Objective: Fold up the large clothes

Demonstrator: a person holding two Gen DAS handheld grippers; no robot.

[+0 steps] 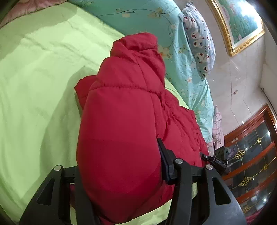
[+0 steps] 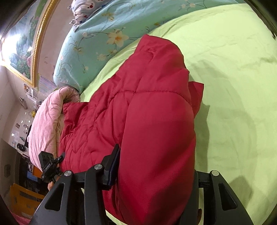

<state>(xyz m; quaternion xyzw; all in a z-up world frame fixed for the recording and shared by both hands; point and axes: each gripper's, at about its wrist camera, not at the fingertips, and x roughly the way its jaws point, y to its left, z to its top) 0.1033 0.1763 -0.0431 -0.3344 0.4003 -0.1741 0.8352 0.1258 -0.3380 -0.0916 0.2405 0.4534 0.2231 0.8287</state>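
Jacket: I see a red padded jacket [image 1: 121, 112] lying on the bed, folded over itself, its hood toward the far side by the quilt.
Left hand-held gripper: my left hand-held gripper [image 1: 119, 174] has a thick fold of the jacket's near edge between its fingers; the right finger [image 1: 164, 161] lies against the fabric, the left one is hidden behind the bulge. I read it as clamped on the jacket.
Right hand-held gripper: my right hand-held gripper [image 2: 155, 166] has the same sort of bulging fold between its fingers; the left finger [image 2: 113, 164] presses on the red cloth, the right one is covered by it. I read it as gripping the jacket.
Bed: a light green sheet [image 1: 38, 77] covers the bed, bare to the left in the left wrist view and to the right in the right wrist view.
Far side: a teal flowered quilt [image 1: 138, 15] lies beyond the jacket, with a patterned pillow [image 1: 199, 39] against it.
Pink bedding: a pink quilted piece [image 2: 45, 124] touches the jacket's left edge in the right wrist view.
Wall: a gold-framed picture [image 1: 238, 24] hangs above the pillow.
Cabinet: a wood and glass cabinet [image 1: 251, 155] stands near right in the left wrist view.
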